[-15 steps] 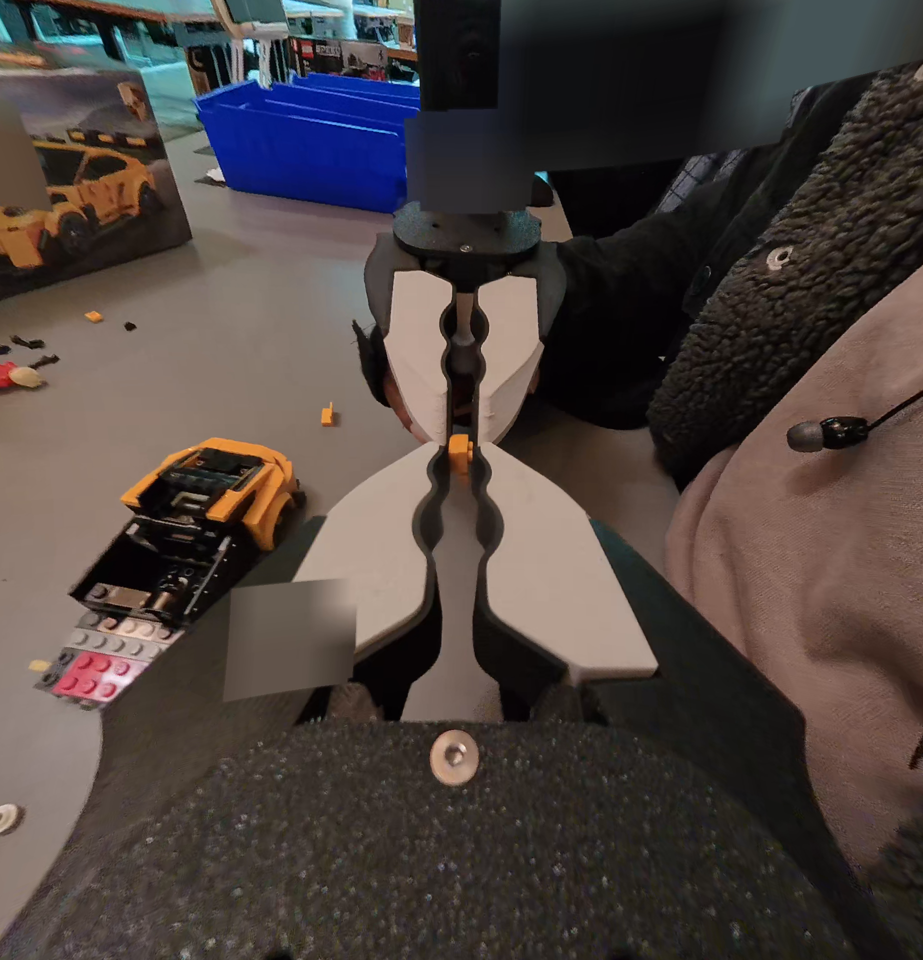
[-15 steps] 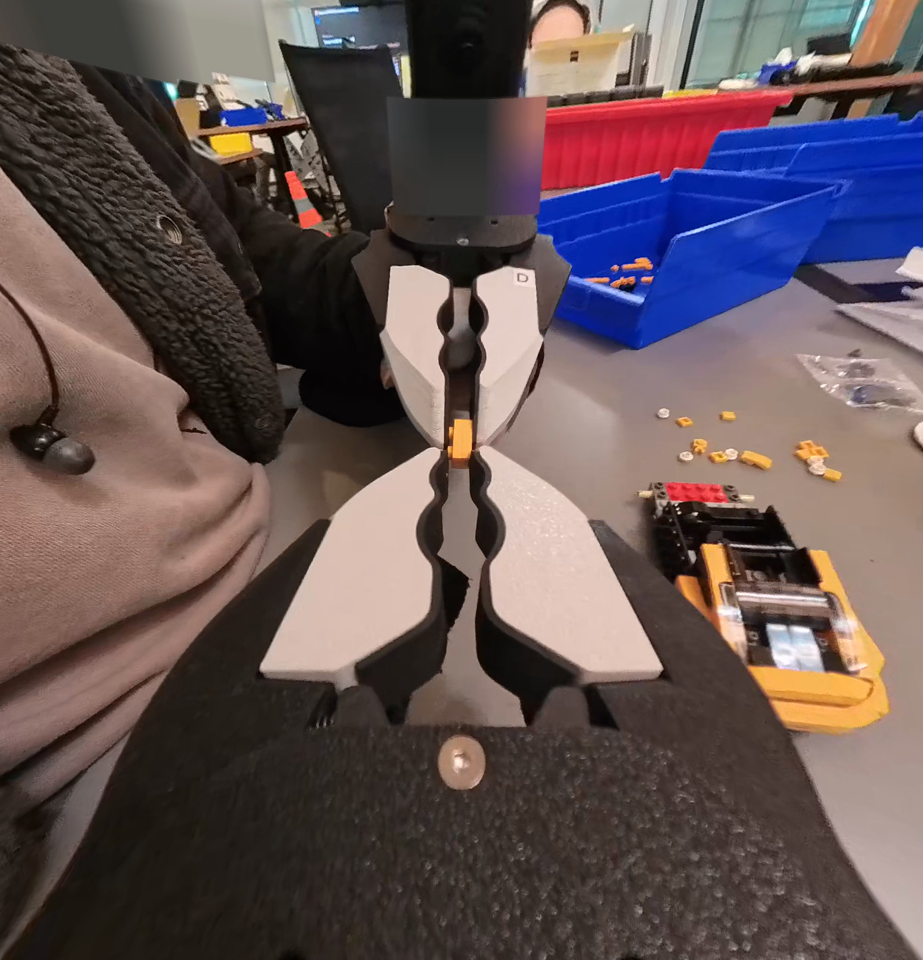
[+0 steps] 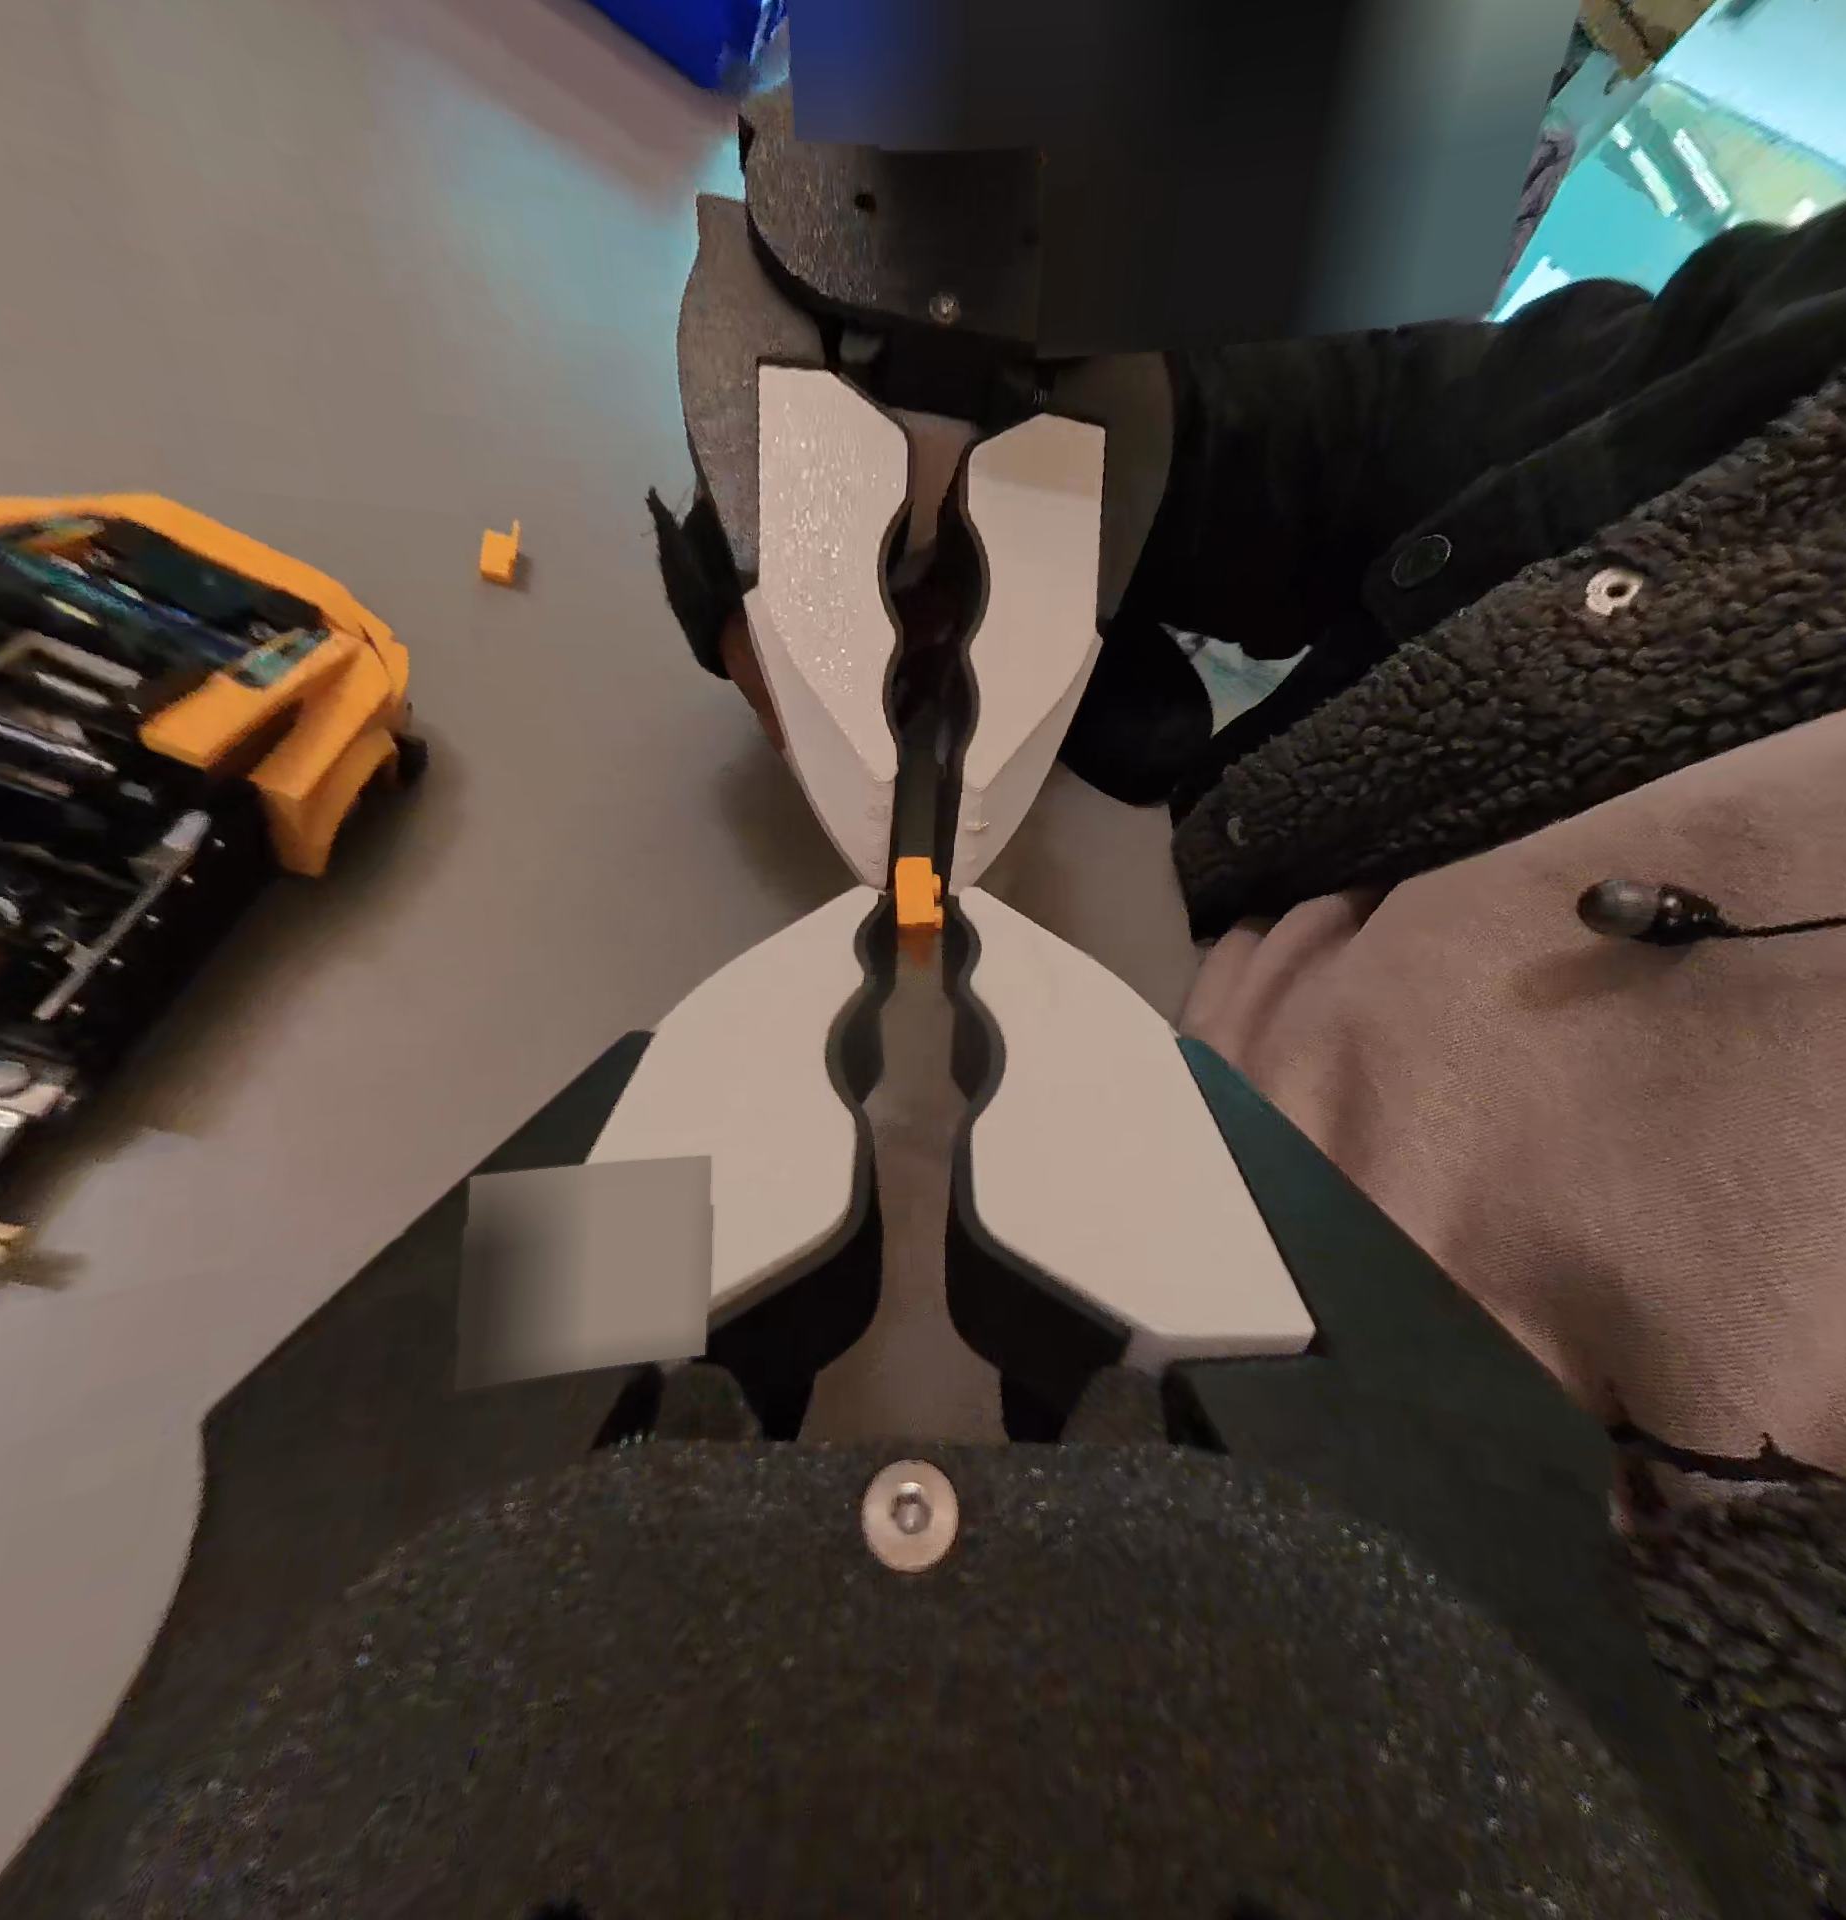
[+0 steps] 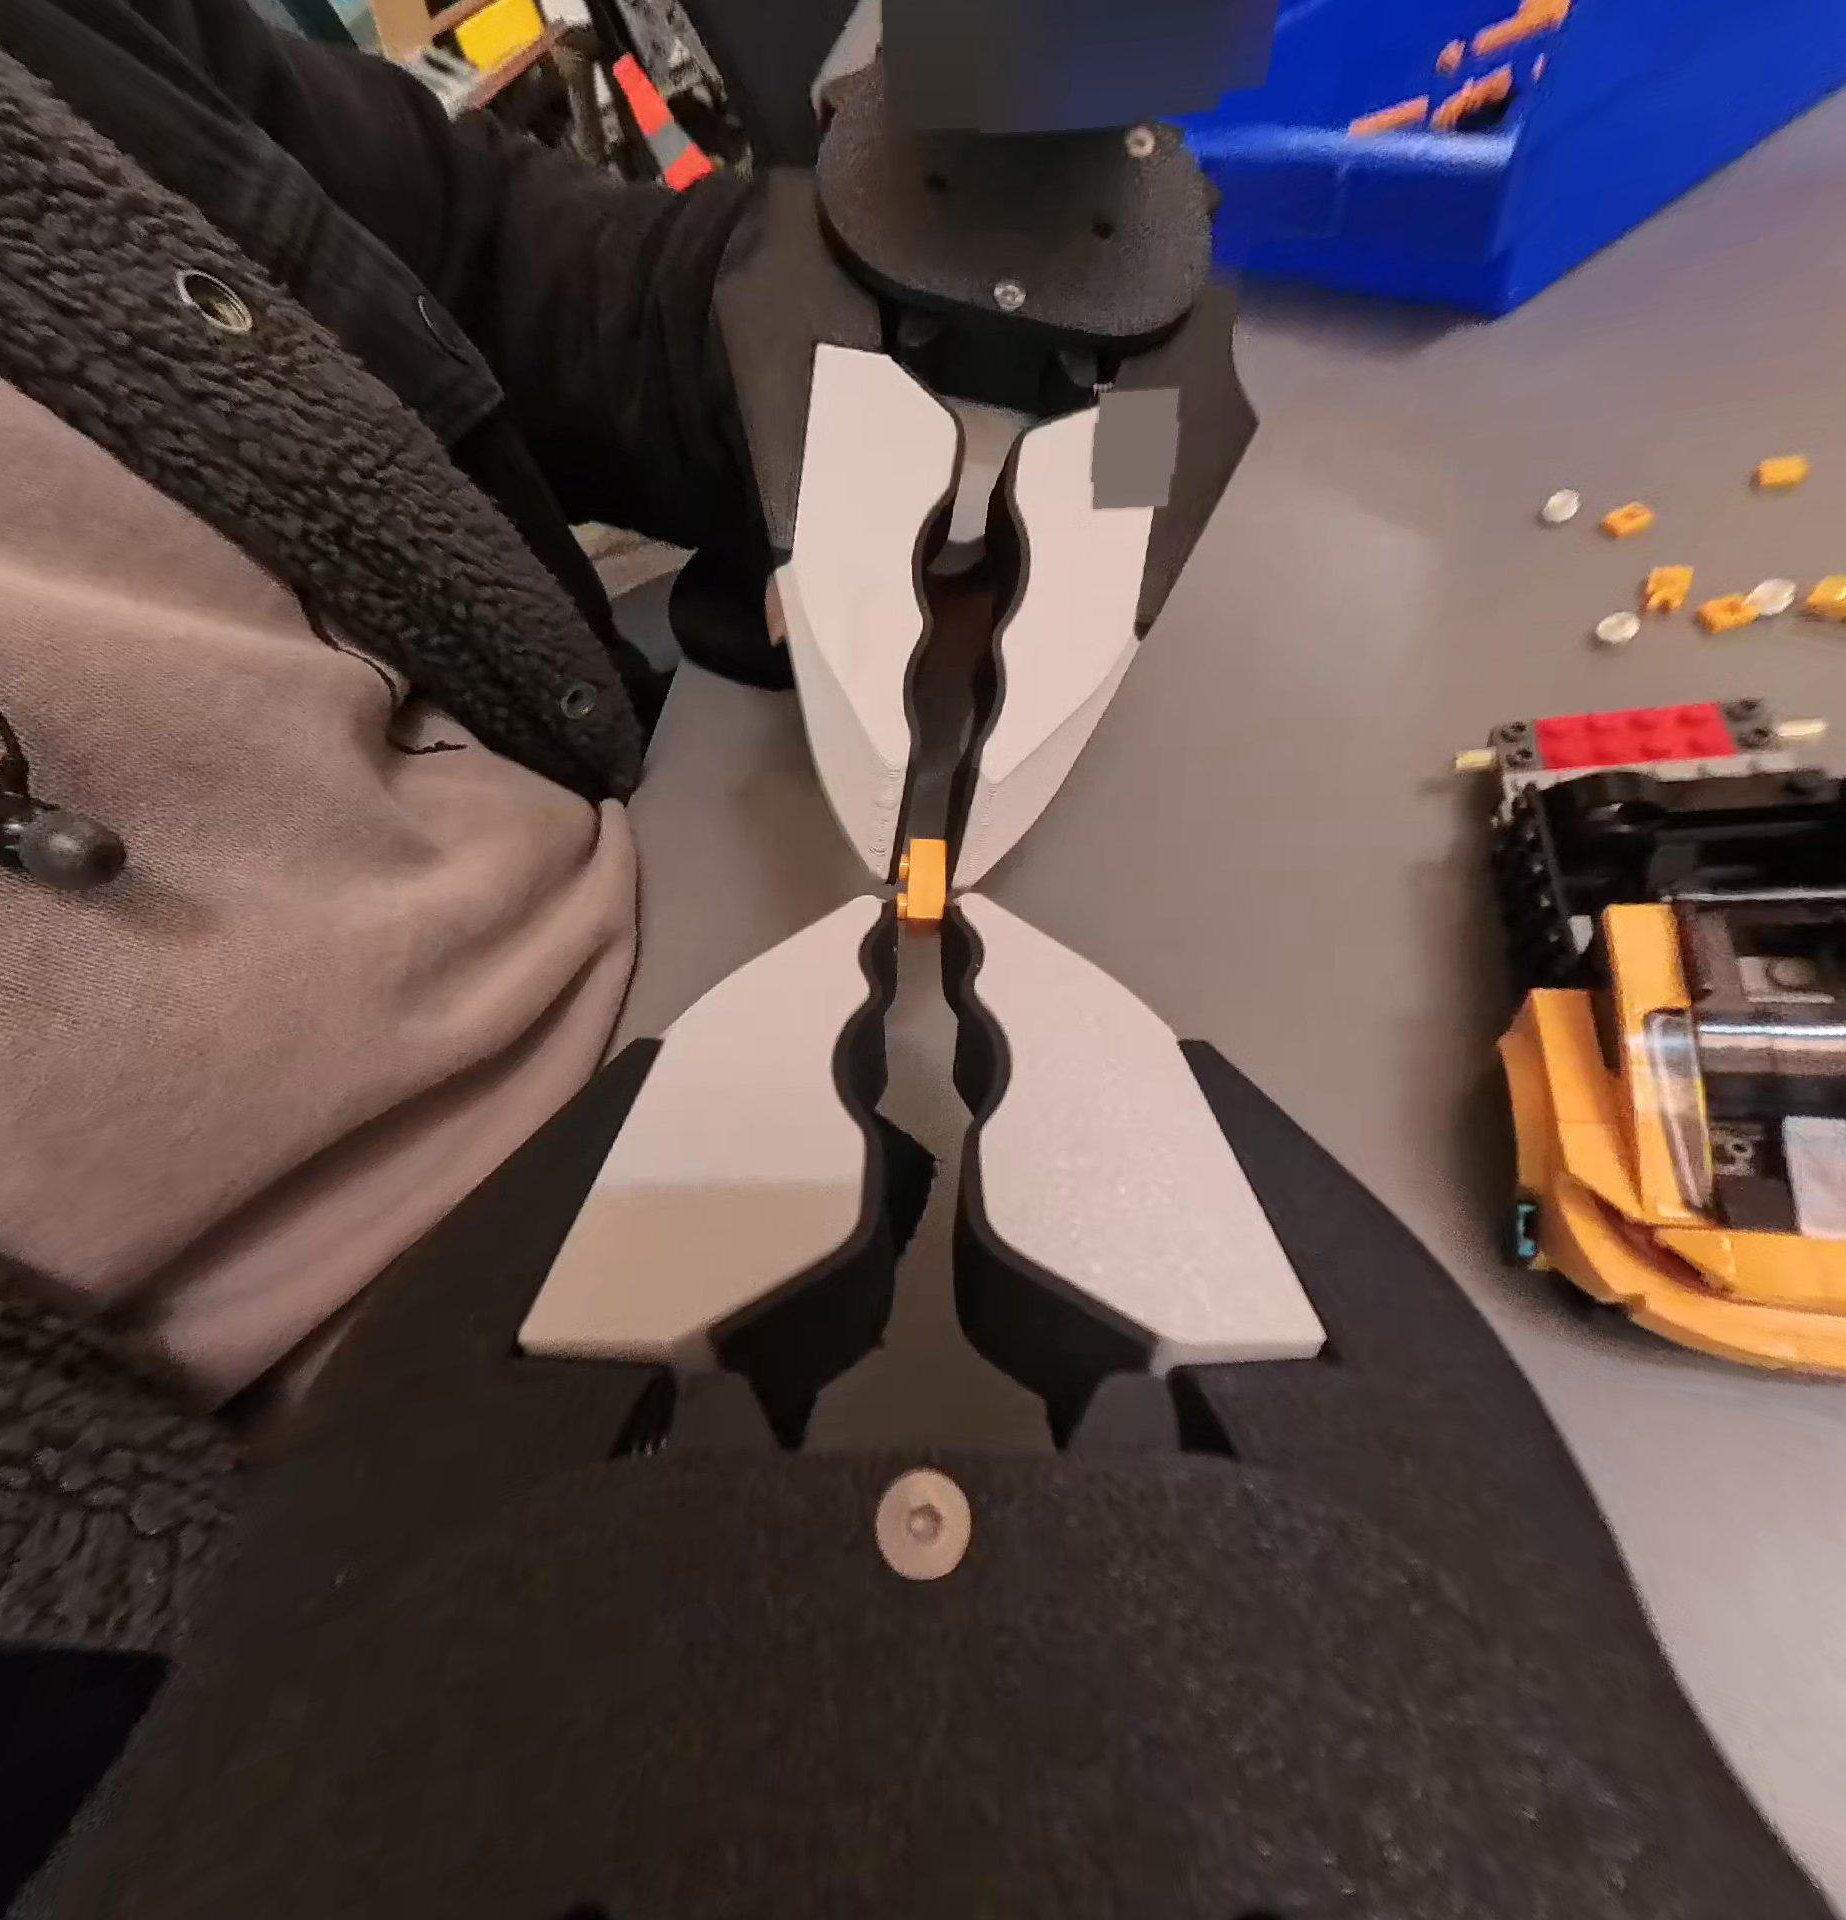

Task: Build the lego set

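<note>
Tip-to-tip, both grippers (image 3: 914,925) (image 4: 919,904) apparently on one orange piece (image 3: 916,891), table (image 3: 379,312) beyond.

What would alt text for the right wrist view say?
Two grippers, right gripper and left gripper, meet tip to tip, pinching a small orange brick between them above a grey table. A half-built yellow toy car sits at right.

Blue bin (image 4: 1542,197) on grey table (image 4: 1314,644), fleece jacket (image 3: 1521,707) alongside
</note>
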Available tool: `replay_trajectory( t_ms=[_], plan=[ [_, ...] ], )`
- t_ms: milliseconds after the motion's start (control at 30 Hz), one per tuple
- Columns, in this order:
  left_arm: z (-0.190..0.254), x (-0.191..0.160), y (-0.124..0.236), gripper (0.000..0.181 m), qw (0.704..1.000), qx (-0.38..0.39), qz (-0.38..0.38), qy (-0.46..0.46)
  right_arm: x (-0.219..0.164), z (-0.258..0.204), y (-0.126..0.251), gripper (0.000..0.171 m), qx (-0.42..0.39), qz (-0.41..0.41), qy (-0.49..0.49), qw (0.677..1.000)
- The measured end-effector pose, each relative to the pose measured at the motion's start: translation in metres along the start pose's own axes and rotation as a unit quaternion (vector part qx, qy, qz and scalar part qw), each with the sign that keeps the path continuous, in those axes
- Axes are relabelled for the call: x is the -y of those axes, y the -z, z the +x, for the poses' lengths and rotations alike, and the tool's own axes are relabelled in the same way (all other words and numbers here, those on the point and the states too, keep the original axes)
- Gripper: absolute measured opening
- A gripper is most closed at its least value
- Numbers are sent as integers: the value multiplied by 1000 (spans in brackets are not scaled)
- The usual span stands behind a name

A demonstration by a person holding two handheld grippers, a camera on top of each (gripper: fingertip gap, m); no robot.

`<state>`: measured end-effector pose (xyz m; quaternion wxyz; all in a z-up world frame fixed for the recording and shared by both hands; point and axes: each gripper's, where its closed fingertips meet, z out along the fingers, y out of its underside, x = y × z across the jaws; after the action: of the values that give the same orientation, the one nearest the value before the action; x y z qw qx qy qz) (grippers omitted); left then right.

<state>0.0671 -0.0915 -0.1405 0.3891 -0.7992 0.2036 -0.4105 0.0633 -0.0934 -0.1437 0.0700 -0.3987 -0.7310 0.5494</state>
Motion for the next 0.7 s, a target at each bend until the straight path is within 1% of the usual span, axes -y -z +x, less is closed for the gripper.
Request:
replay_trajectory(
  t_ms=[67,167,233,300,367,467,533,633,700],
  plan=[
    [-3,1,-2,8,999,-17,7,45,-1,4,2,8,-11,-12,-6,1000],
    [-7,9,0,8,991,-50,47,115,6,11,8,10,-47,-9,13,999],
    [-9,12,1,8,983,-76,67,156,10,14,11,18,-76,-14,45,996],
    [-10,13,3,8,976,-91,77,182,10,15,10,19,-103,-32,90,990],
    [-10,13,5,8,970,-104,84,204,10,13,8,19,-125,-47,133,982],
    [-8,14,4,8,960,-124,90,233,12,14,4,11,-166,-65,191,965],
    [-9,14,5,8,951,-135,98,259,13,15,4,9,-186,-77,220,955],
    [-8,15,6,7,943,-147,108,278,13,14,5,8,-190,-85,222,953],
    [-7,17,5,8,950,-139,111,255,12,10,7,8,-159,-77,183,967]
  ],
)
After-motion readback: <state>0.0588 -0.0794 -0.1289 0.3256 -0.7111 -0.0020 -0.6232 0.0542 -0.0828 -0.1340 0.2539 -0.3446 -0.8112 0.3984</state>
